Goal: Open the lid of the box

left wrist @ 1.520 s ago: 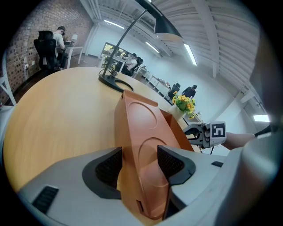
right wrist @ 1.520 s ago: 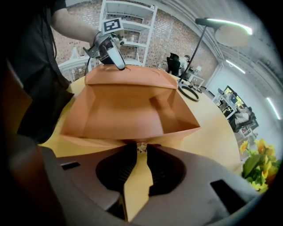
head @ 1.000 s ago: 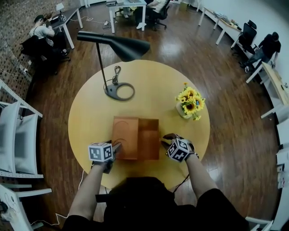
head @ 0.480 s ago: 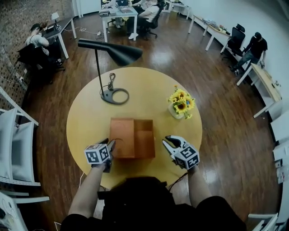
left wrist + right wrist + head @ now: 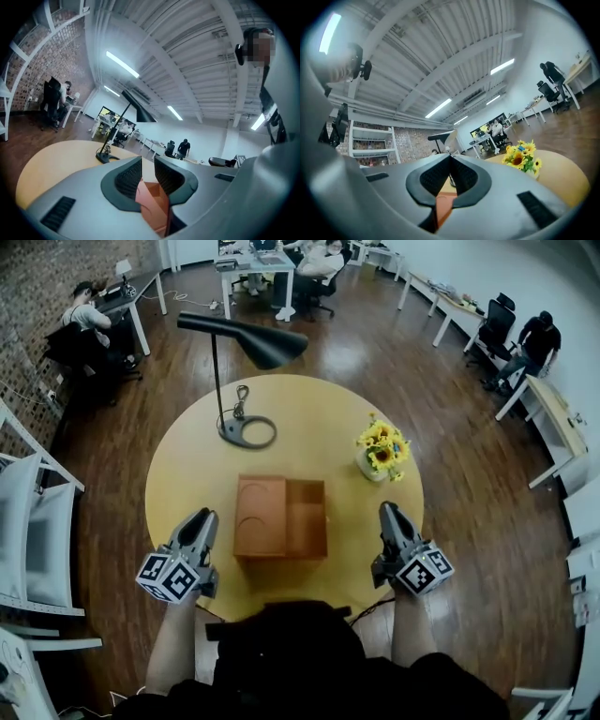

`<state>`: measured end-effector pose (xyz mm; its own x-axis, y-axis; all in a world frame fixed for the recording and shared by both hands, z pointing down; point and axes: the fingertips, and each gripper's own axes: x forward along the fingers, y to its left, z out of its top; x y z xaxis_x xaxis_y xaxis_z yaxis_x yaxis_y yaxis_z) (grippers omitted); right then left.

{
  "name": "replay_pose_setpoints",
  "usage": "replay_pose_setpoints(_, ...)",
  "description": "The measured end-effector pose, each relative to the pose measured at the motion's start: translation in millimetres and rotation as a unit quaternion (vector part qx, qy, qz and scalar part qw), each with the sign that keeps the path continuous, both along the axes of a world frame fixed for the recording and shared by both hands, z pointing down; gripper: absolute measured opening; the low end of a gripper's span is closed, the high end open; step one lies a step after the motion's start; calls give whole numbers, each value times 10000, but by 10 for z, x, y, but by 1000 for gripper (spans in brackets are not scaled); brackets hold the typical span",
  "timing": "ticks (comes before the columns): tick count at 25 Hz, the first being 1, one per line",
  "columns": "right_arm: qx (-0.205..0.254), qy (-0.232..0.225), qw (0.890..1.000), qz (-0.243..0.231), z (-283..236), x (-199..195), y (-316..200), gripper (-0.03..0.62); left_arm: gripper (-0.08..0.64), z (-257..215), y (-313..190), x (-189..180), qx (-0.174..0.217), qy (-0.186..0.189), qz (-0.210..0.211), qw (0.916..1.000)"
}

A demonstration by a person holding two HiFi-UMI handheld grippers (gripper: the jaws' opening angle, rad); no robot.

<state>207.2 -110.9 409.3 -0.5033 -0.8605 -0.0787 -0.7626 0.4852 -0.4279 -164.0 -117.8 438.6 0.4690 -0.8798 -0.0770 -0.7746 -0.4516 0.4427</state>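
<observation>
A: What is seen furthest left?

B: White chairs [image 5: 37, 521] are stood on the dark wooden floor [image 5: 112, 474], beside the round yellow table [image 5: 187, 474].

A: And over the table itself?

B: The left gripper [image 5: 205, 517] is held over the near left edge, close to the lid but not touching it. Its jaws are being closed. Only a narrow gap is left, and nothing is caught in it. In the left gripper view the orange box is merely seen beyond that gap.

A: What is found further in?

B: A black lamp [image 5: 246, 337] is stood on the far left part of the table, with its shade leaned toward the middle. Nearer, in the middle, the lid [image 5: 260, 516] is laid out flat. It is turned over to the left of the box [image 5: 307, 519] and touches it along one edge. The box is thus left open, with its inside facing up.

A: And to the right?

B: Sunflowers [image 5: 382, 446] in a pale pot are set beyond the box, apart from it. The right gripper [image 5: 387, 511] is held over the near right part of the table, apart from the box and pointed away from the person. Its jaws are pressed fully together, and nothing is gripped by them.
</observation>
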Motion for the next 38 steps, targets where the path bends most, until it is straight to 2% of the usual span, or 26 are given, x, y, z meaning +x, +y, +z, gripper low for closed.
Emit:
replay_pose_setpoints(5, 56, 31, 9998, 202, -62, 25, 59, 3, 75, -227, 297, -89, 352, -88, -120, 9993)
replay_pose_setpoints(8, -109, 143, 9997, 166, 59, -29, 69, 2, 69, -169, 402, -122, 449, -356, -237, 9981)
replay_pose_setpoints(15, -153, 235, 9996, 9, 54, -128, 98, 2, 60, -79, 512, -275, 391, -208, -515, 9977)
replay_pose_setpoints(26, -40, 271, 9995, -128, -14, -210, 134, 2, 60, -128, 511, -284, 444, -240, -553, 9972)
replay_pose_setpoints(38, -100, 252, 9995, -169, 53, -243, 70, 2, 58, -40, 476, -343, 315, -239, -634, 9972)
